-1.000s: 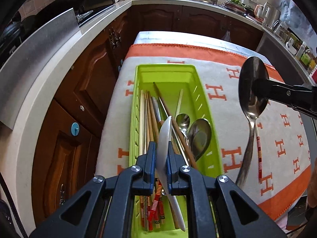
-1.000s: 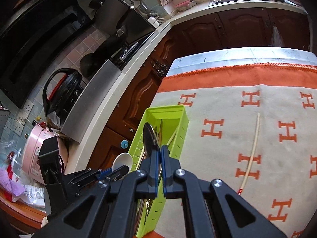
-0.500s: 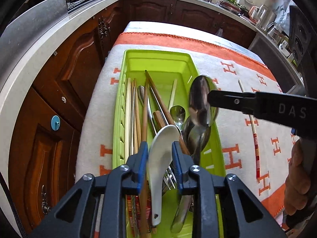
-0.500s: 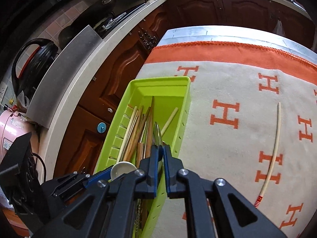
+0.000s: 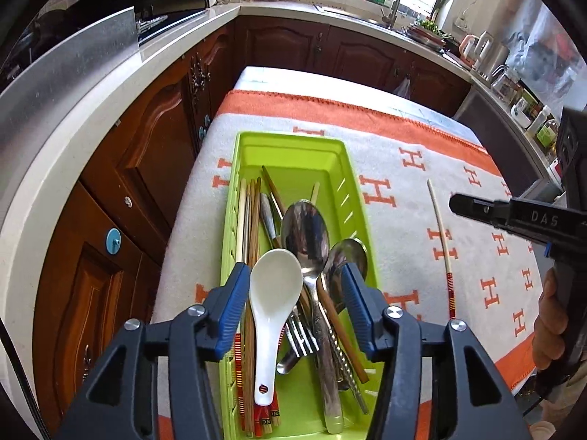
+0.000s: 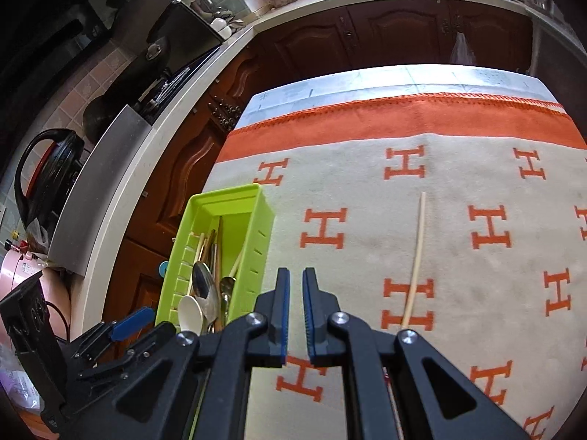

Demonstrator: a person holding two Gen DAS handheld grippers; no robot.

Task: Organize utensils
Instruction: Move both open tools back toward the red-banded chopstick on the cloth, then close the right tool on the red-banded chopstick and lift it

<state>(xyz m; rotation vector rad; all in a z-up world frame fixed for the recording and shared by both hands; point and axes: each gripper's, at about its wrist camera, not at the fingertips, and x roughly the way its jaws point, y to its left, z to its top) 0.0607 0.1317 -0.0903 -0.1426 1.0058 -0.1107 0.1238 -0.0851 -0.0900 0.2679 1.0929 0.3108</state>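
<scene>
Both spoons now lie in green utensil tray (image 5: 361, 198) | left gripper (image 5: 293, 293) just opening, white ceramic spoon (image 5: 273, 293) released between pads | right gripper (image 6: 295, 311) nearly closed, empty, metal spoon (image 5: 306, 234) dropped | chopstick (image 6: 416, 256) remains on blanket (image 6: 367, 190), likely next.

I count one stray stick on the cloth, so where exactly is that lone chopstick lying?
In both views the chopstick lies alone on the H-patterned cloth, right of the green tray, apart from it, ahead of the right gripper.
</scene>
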